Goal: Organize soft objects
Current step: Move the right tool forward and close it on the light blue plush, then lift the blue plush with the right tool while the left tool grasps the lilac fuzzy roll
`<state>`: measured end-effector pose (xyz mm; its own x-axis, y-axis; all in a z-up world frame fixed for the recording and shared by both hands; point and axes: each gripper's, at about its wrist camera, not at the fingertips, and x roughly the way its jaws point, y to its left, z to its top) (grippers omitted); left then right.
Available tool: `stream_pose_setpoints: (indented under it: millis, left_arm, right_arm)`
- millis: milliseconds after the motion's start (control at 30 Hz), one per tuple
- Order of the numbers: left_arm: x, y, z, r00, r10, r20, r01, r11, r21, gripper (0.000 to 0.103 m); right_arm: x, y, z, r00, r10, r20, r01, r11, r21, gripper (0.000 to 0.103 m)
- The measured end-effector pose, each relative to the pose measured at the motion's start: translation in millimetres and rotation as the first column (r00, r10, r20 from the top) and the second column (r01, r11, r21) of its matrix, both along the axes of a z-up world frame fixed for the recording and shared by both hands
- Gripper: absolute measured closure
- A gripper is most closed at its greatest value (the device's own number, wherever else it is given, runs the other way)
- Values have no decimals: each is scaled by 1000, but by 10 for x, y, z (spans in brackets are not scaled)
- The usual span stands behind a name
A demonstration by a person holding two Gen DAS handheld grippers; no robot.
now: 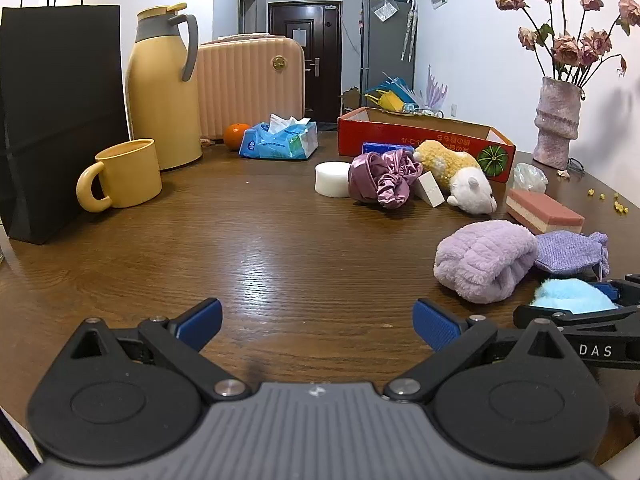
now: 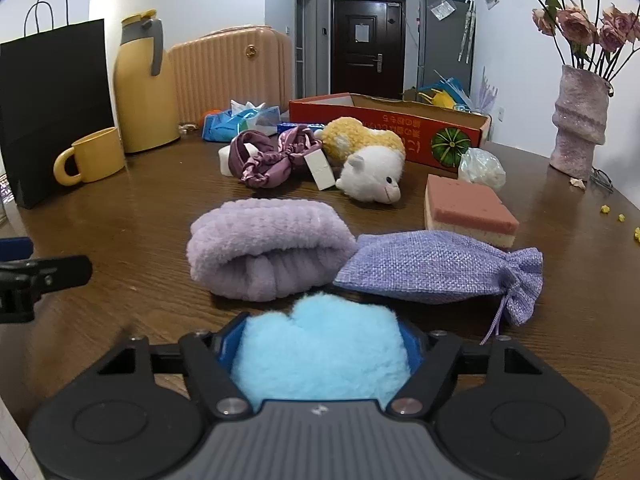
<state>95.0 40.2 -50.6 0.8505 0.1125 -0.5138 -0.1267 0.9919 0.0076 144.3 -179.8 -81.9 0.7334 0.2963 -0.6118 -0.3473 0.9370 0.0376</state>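
Note:
My right gripper [image 2: 322,340] is shut on a light blue fluffy ball [image 2: 320,360], low over the wooden table [image 2: 140,220]; its blue pads press the ball's sides. Just beyond the ball lie a lilac fleece roll [image 2: 268,248] and a lilac burlap pouch [image 2: 436,268]. Further back are a pink sponge [image 2: 468,208], a yellow-and-white plush animal [image 2: 368,160], purple satin scrunchies [image 2: 272,160] and an open red cardboard box [image 2: 384,120]. My left gripper [image 1: 318,316] is open over bare table with nothing between its fingers, to the left of the right gripper [image 1: 580,312].
At the left stand a yellow mug [image 1: 124,174], a yellow thermos jug [image 1: 164,88] and a black paper bag [image 1: 60,120]. A tissue pack [image 1: 280,140] and an orange [image 1: 236,136] lie at the back. A vase of dried roses [image 1: 558,124] stands at the far right.

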Motion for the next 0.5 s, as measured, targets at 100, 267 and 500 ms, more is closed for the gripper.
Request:
stream_pose_setpoints:
  millis: [100, 267, 500]
  left_arm:
    - [15, -22, 2, 1000, -1, -2, 1, 1000, 4, 0]
    - [41, -44, 18, 1000, -3, -5, 3, 1000, 9, 0]
    - [98, -92, 35, 1000, -8, -10, 9, 1000, 15, 0]
  right_arm:
    - [-7, -10, 3, 1000, 1, 3, -1, 1000, 8, 34]
    - [-32, -38, 11, 1000, 8, 10, -8, 1000, 24, 36]
    - [-89, -75, 88, 999, 17, 50, -19, 999, 38, 36]
